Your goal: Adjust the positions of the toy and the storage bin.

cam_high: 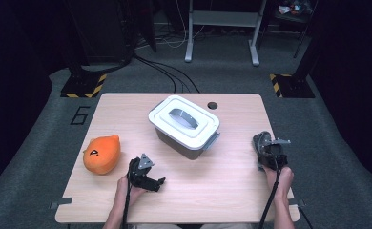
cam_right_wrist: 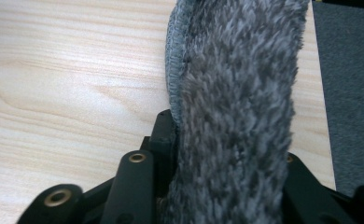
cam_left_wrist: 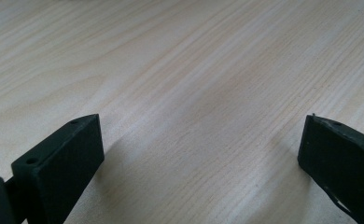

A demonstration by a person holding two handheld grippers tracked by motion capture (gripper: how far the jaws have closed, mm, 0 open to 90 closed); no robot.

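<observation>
Right gripper view: right gripper (cam_right_wrist: 217,154) jaws pinched on a grey fuzzy slipper (cam_right_wrist: 238,93) standing on edge between them, likely clamped at the heel for a lift. High view puts the slipper (cam_high: 263,143) at 3 o'clock on the table (cam_high: 232,191), near its edge. Left gripper (cam_left_wrist: 201,154) wide, holding nothing, parked at 7 o'clock. Lidded bin (cam_high: 184,125) at centre is the probable destination; orange plush (cam_high: 101,153) at 9 o'clock
</observation>
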